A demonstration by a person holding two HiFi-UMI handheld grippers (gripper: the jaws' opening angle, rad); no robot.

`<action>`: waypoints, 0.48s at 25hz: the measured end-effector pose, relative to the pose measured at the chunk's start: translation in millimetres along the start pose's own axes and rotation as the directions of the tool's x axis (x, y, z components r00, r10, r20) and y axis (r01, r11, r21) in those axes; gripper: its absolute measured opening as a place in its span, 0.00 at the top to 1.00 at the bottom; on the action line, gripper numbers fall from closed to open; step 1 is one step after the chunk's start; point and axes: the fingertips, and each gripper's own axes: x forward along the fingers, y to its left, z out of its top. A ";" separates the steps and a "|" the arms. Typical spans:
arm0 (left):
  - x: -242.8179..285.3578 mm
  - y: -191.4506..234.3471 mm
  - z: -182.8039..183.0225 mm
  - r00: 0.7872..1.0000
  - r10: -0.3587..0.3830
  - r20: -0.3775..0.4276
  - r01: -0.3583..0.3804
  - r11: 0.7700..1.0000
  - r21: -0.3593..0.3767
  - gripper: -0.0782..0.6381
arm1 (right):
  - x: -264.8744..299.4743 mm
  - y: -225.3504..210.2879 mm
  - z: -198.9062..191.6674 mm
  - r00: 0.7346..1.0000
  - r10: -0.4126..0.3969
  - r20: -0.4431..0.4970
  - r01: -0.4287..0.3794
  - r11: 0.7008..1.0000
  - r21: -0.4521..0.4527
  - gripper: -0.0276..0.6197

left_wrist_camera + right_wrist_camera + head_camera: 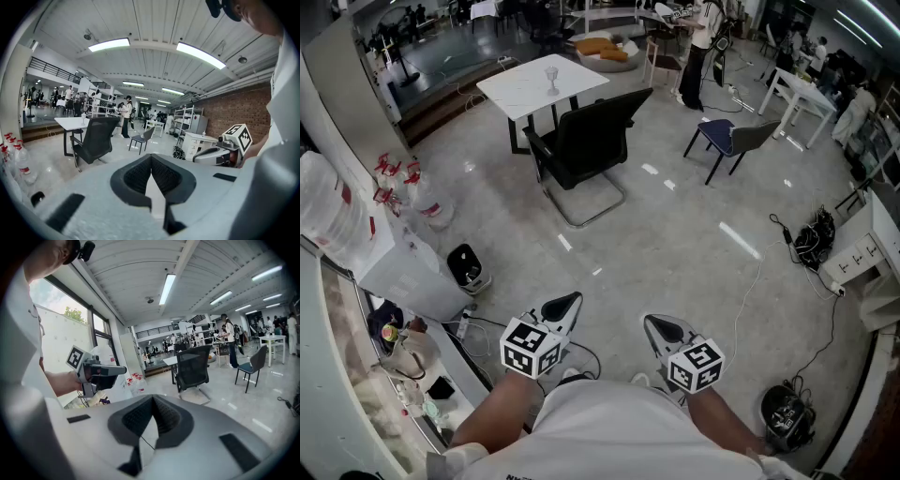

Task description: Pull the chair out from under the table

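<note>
A black mesh office chair [586, 142] on a chrome sled base stands against the white table [542, 84], its back facing me; it also shows as the chair [95, 137] in the left gripper view and the chair [193, 368] in the right gripper view. A glass [551, 79] stands on the table. Both grippers are held close to my body, several steps from the chair. My left gripper [565, 305] is shut with nothing in it, and my right gripper [657, 327] is shut and empty too.
A blue chair [728, 140] stands right of the table. Plastic bottles [422, 199] and a small black bin [467, 268] sit by a cluttered counter on the left. Cables [811, 239] and a helmet [786, 417] lie at the right, near white drawers [865, 253]. People stand at the back.
</note>
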 end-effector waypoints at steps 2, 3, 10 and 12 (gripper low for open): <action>0.0 0.1 -0.2 1.000 -0.004 0.000 0.004 1.000 0.002 0.88 | 0.9 1.0 -0.6 1.000 0.000 -0.001 0.000 1.000 0.002 0.95; 0.1 0.4 -0.2 1.000 -0.006 0.000 0.006 1.000 0.003 0.88 | 1.4 1.8 -0.4 1.000 0.001 0.000 -0.001 1.000 0.002 0.95; 0.2 6.9 -0.9 1.000 -0.020 -0.011 0.020 1.000 0.006 0.88 | 9.4 9.8 7.8 1.000 0.015 0.022 -0.015 1.000 -0.008 0.95; -1.1 10.3 -0.9 0.999 -0.030 -0.014 0.030 1.000 0.009 0.88 | 12.0 17.6 16.6 0.995 0.060 0.075 -0.062 0.998 0.016 0.95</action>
